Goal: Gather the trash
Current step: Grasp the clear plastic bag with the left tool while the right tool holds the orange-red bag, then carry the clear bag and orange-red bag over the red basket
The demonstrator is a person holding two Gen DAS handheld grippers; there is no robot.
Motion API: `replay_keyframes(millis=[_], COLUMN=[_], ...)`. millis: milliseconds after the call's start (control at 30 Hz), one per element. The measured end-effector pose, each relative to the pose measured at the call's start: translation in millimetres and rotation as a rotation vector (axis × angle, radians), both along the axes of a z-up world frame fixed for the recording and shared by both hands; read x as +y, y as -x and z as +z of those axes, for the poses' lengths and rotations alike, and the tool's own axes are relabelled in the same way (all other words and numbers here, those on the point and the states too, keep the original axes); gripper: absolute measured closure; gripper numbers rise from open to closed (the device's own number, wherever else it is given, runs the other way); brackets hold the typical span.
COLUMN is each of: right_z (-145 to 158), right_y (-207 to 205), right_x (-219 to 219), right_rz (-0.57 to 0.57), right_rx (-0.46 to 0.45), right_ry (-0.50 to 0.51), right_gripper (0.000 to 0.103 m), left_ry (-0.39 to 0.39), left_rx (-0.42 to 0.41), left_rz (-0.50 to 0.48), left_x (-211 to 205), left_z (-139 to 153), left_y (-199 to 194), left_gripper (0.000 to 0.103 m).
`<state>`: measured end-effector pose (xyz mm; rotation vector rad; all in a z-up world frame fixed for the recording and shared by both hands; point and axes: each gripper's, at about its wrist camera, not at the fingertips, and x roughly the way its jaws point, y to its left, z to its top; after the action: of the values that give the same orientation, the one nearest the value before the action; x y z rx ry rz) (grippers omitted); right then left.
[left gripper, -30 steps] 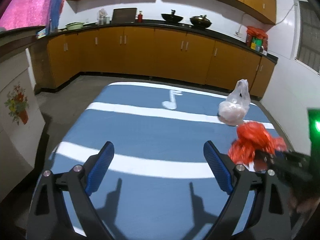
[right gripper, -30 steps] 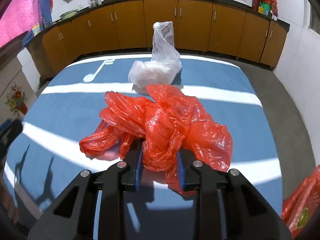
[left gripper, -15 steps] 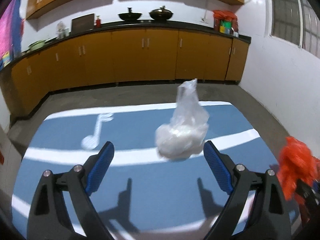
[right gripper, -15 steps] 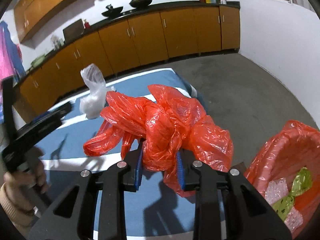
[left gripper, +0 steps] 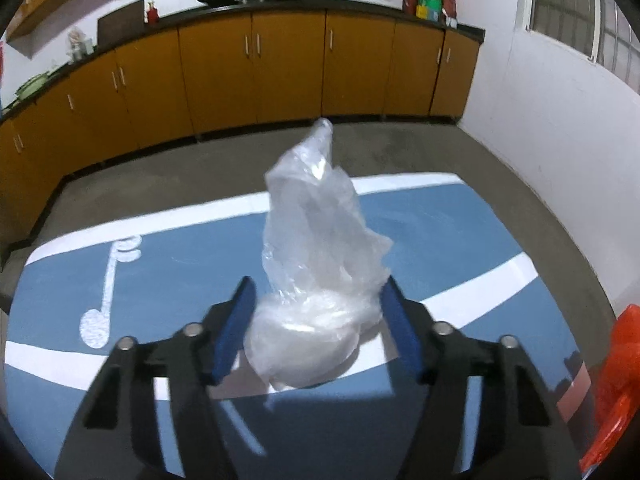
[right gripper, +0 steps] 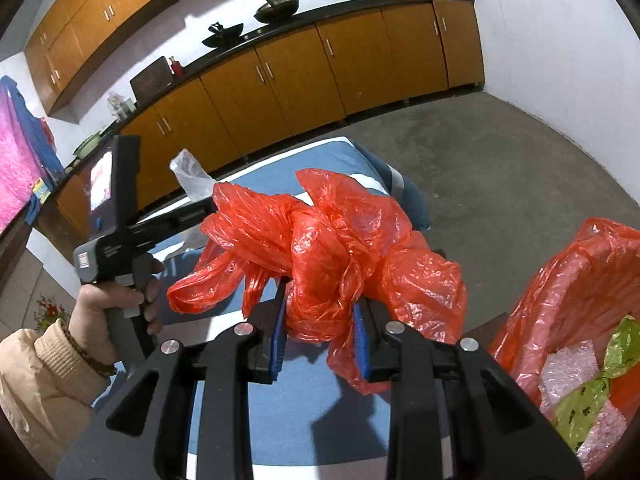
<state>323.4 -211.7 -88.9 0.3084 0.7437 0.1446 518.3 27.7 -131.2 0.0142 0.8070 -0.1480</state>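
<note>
A clear plastic bag [left gripper: 316, 276] stands on the blue table with white stripes [left gripper: 180, 280]. My left gripper [left gripper: 316, 332] is open, its blue fingers either side of the bag's base, close to it. My right gripper [right gripper: 320, 344] is shut on a crumpled red plastic bag [right gripper: 332, 252] and holds it above the table's right edge. In the right wrist view the clear bag's top [right gripper: 188, 172] shows behind the left gripper's body [right gripper: 120, 236].
A bin lined with a red bag [right gripper: 576, 304] stands right of the table, with green and clear wrappers [right gripper: 588, 388] inside; its edge shows in the left wrist view [left gripper: 616, 380]. Orange cabinets [left gripper: 280, 68] line the far wall across a grey floor.
My left gripper has moved forward around the clear bag and its fingers have narrowed. My right gripper has carried the red bag further right, toward the bin.
</note>
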Motion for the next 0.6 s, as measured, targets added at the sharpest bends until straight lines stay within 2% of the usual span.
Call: replay_keyframes(millis=[67,133,233,433,600], right_z=[-1.0,-0.4,2.4,24.5,49.0], right_y=[1.5,2.5,6.0,24.0,54.2], right_x=[-2.8,-7.2,-10.1,-13.8,-21.0], right_rz=[0.002,0.003,0.001,-0.010,-0.037], right_rx=[0.000,0.001,-0.003,-0.030,-0.070], right_ry=[-0.004,-0.005,0.002,0.007,0.009], right_gripper=[0.075,0.075,0.075,0.075,0.075], left_ry=[0.011,0.002,-0.007,-0.041,-0.089], left_rx=[0.007,0.006,0.002,-0.012,-0.068], left_rz=[-0.008,-0.011,-0.005,0.050,0.092], left_x=[0.8,1.0,2.3,8.1,8.0], left_z=[-1.1,-1.8,-0.3,12.9,41.6], left_y=[-0.9,1.6,12.0,49.7,109.5], left_gripper=[0.059,0.067,0.074,0.077,0.077])
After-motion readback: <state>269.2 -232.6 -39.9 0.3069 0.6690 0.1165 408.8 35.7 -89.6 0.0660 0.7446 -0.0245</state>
